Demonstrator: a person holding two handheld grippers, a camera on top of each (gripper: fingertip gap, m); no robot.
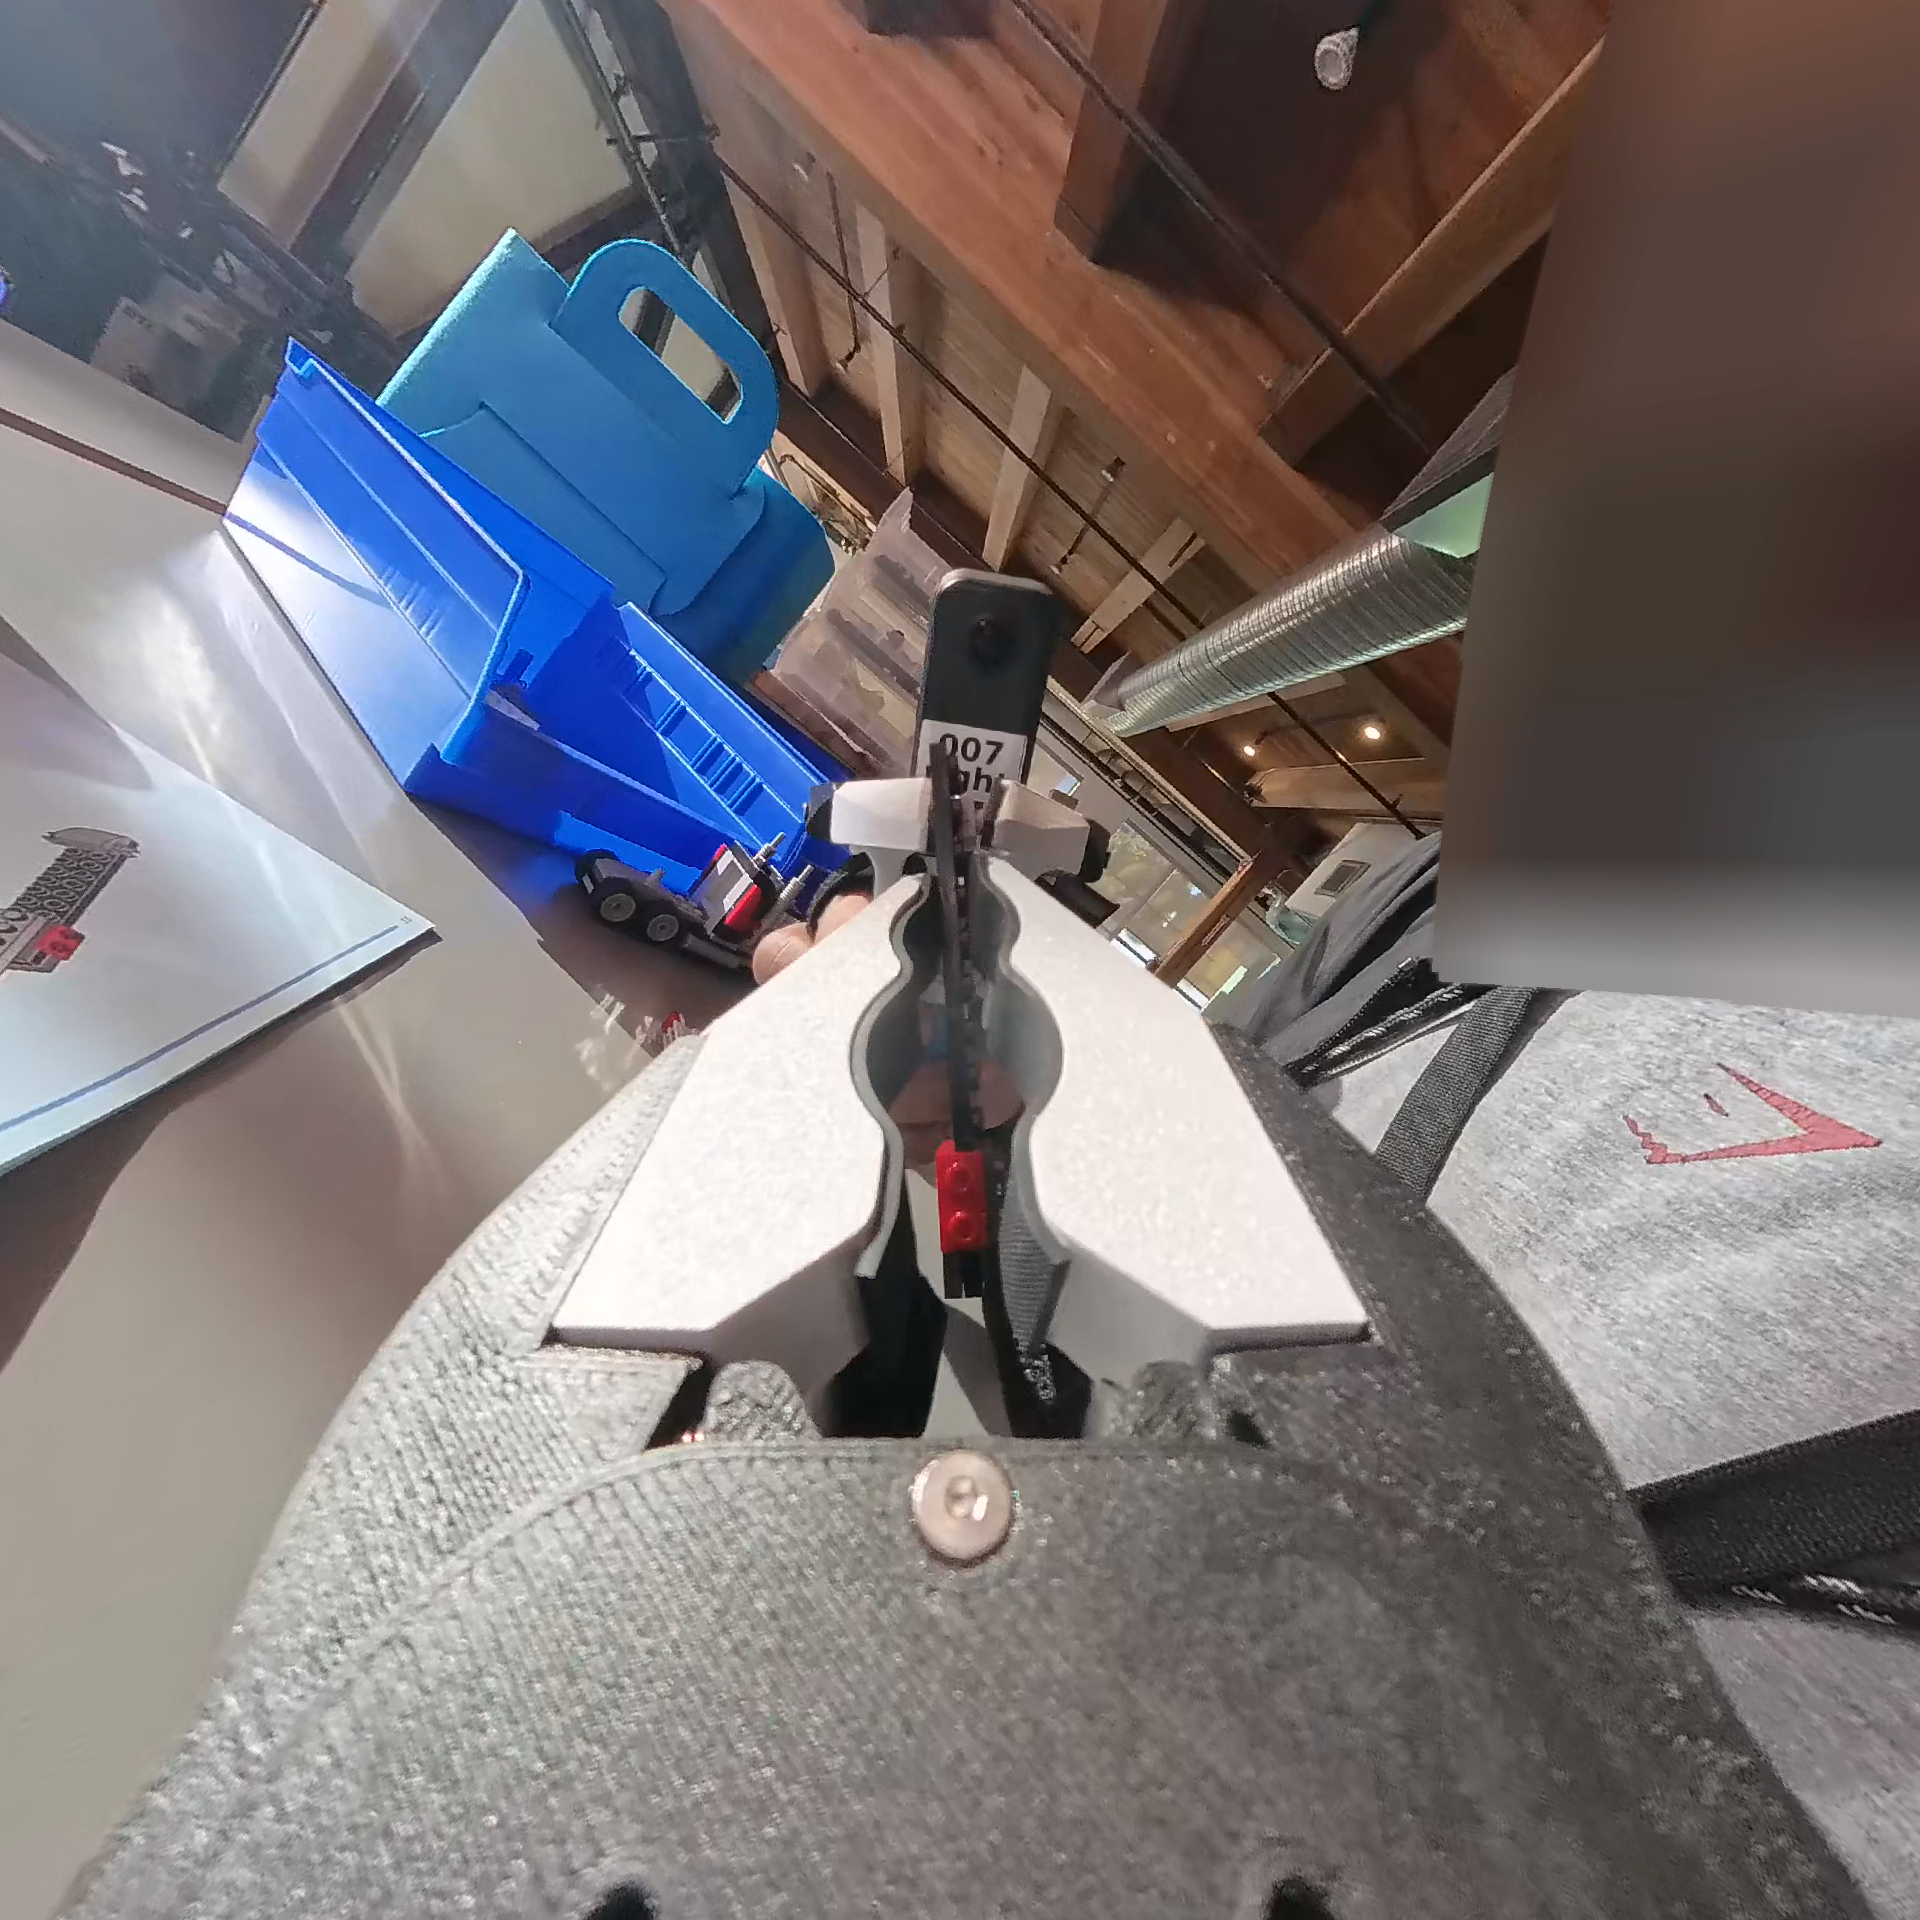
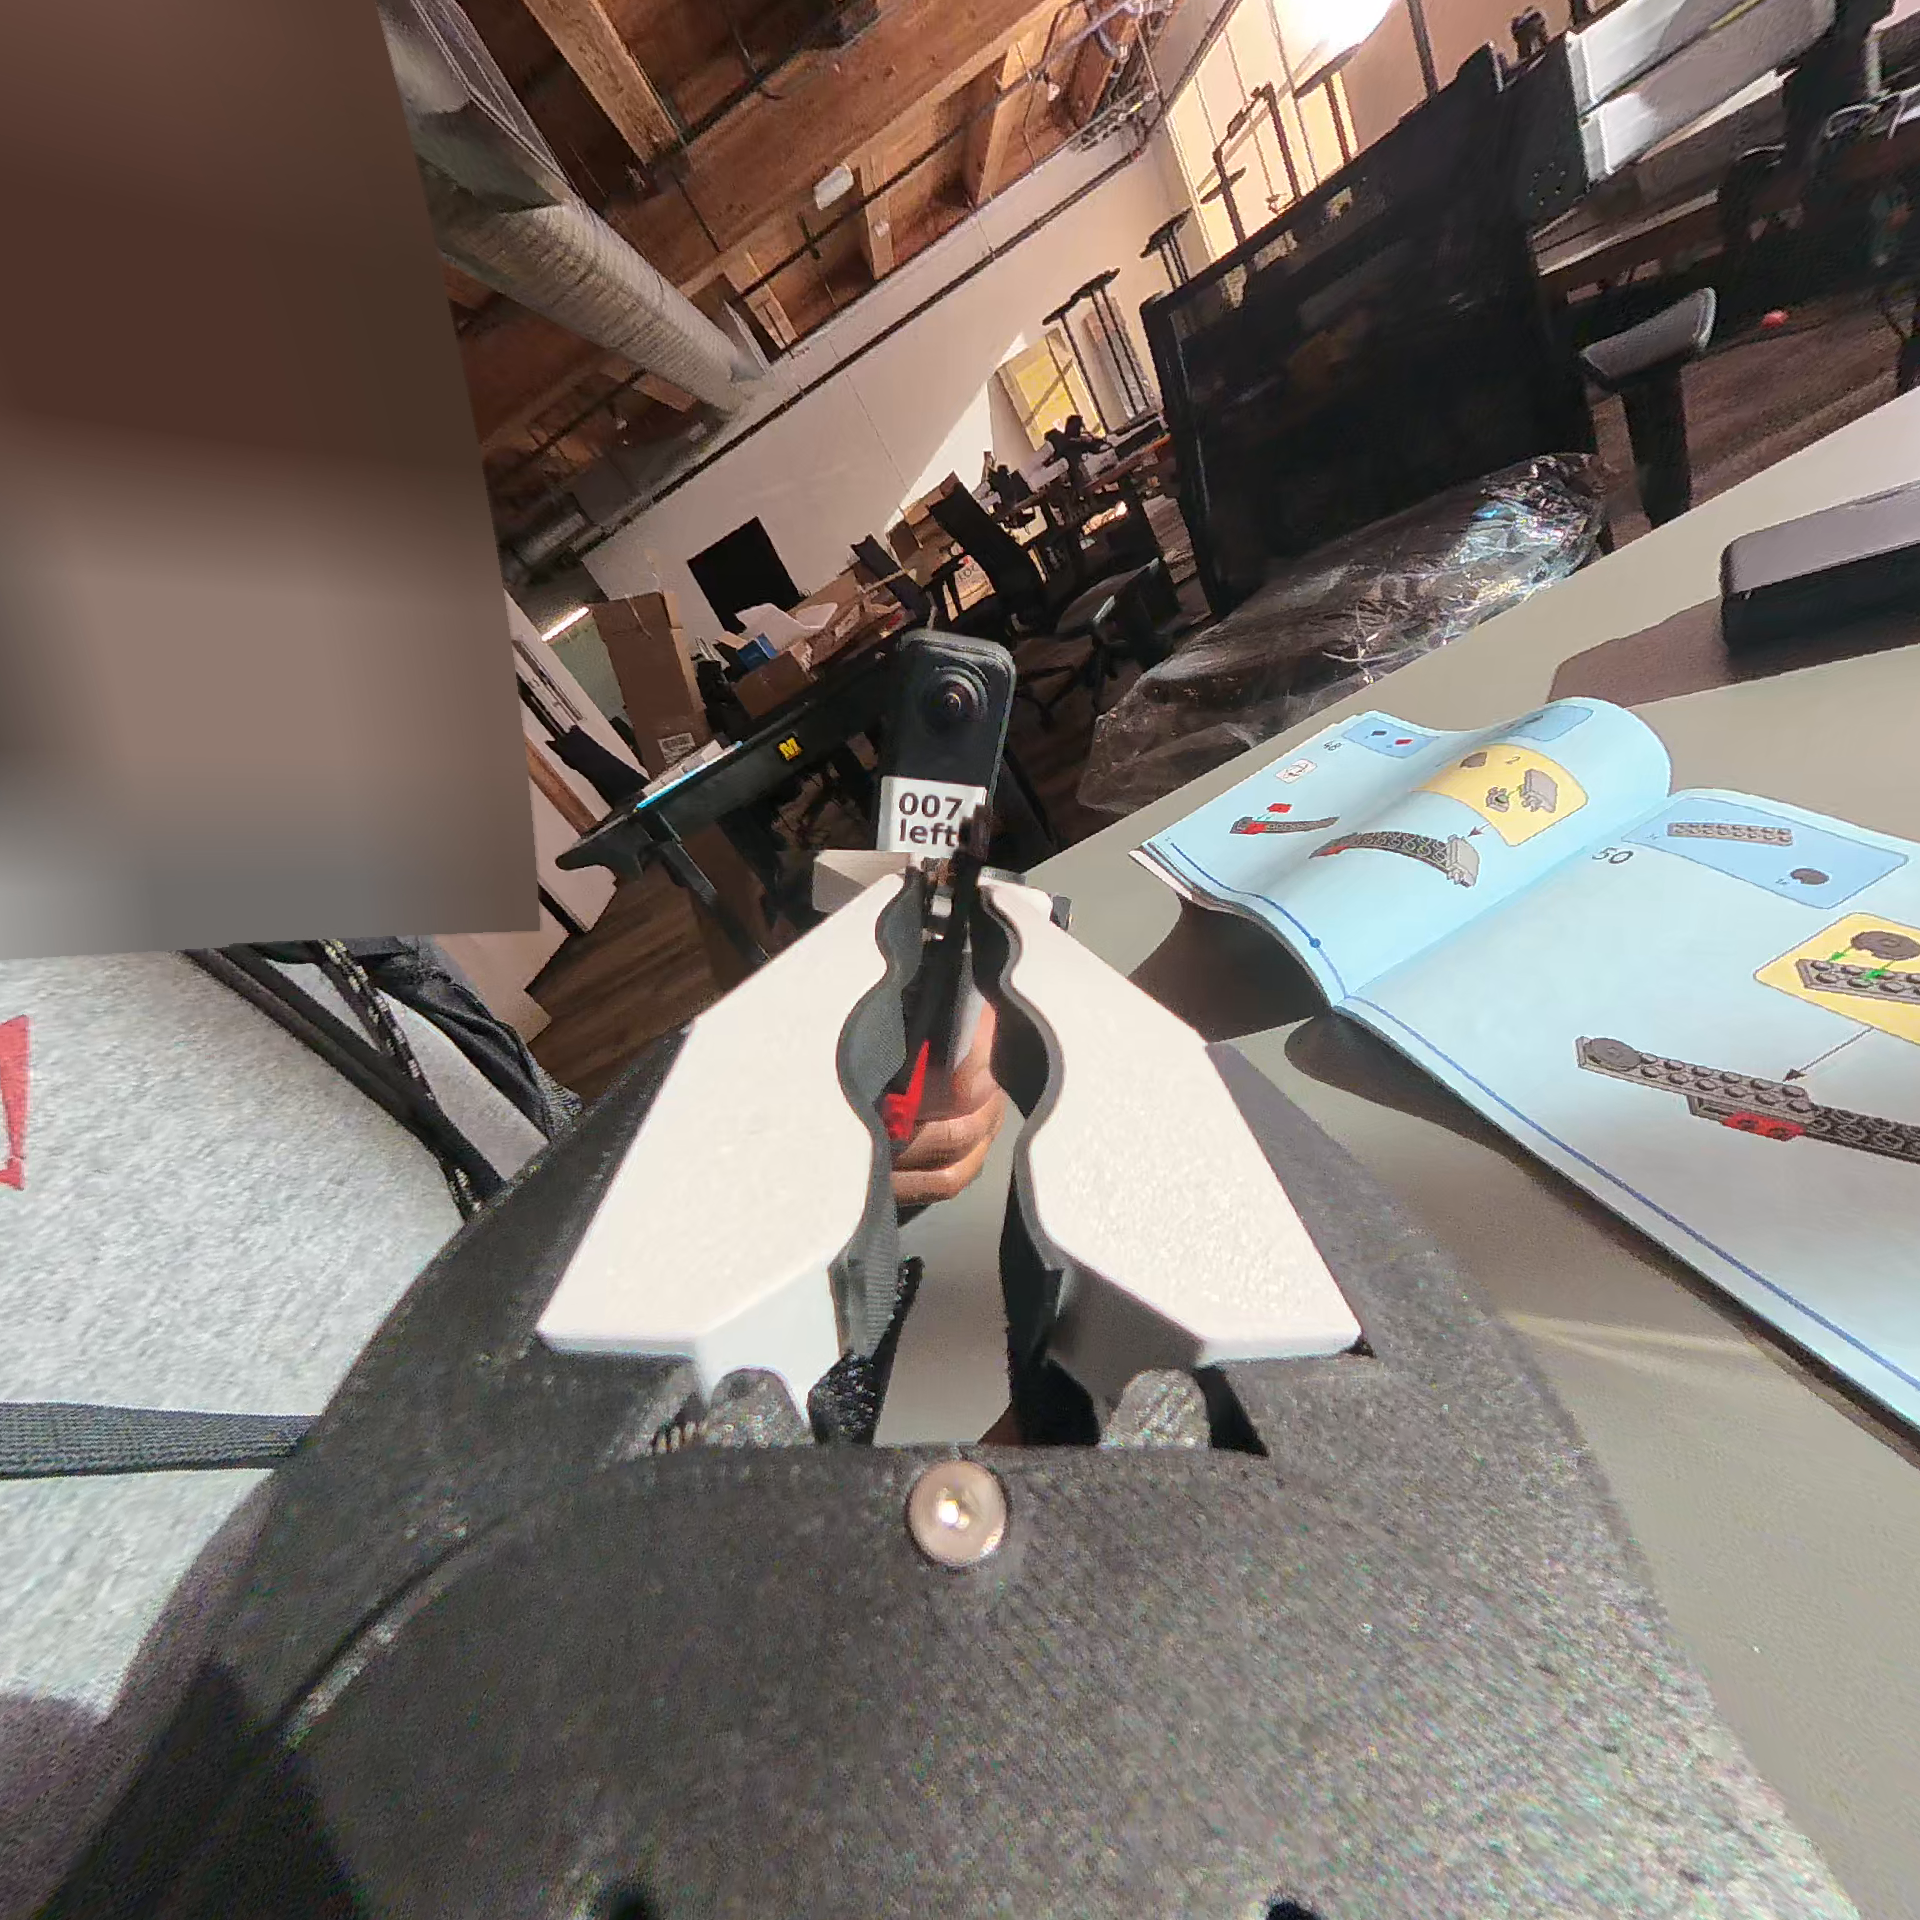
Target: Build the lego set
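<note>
A long, thin black Lego assembly point(image 1: 961, 1039) with a small red brick point(image 1: 961, 1195) near one end is held up in the air, above the table. My left gripper point(image 1: 951, 894) is shut on it, and the strip runs edge-on between its pale fingers point(image 1: 748, 1143). My right gripper point(image 1: 940, 821) faces it tip to tip and grips the strip's far end. In the right wrist view the right gripper point(image 2: 940, 894) is shut on the same black strip point(image 2: 930, 1008), which shows a red piece point(image 2: 904, 1091). The left gripper point(image 2: 935, 857) is just beyond.
A partly built Lego truck point(image 1: 686, 894) stands on the grey table point(image 1: 260, 1195) in front of a blue bin point(image 1: 520, 623). The open instruction booklet point(image 2: 1558, 935) lies on the table point(image 2: 1714, 1558). A black flat object point(image 2: 1818, 582) lies farther back. A person's grey shirt point(image 1: 1662, 1247) is close. From either gripper's tips it is about 35 cm to the black flat object point(image 2: 1818, 582).
</note>
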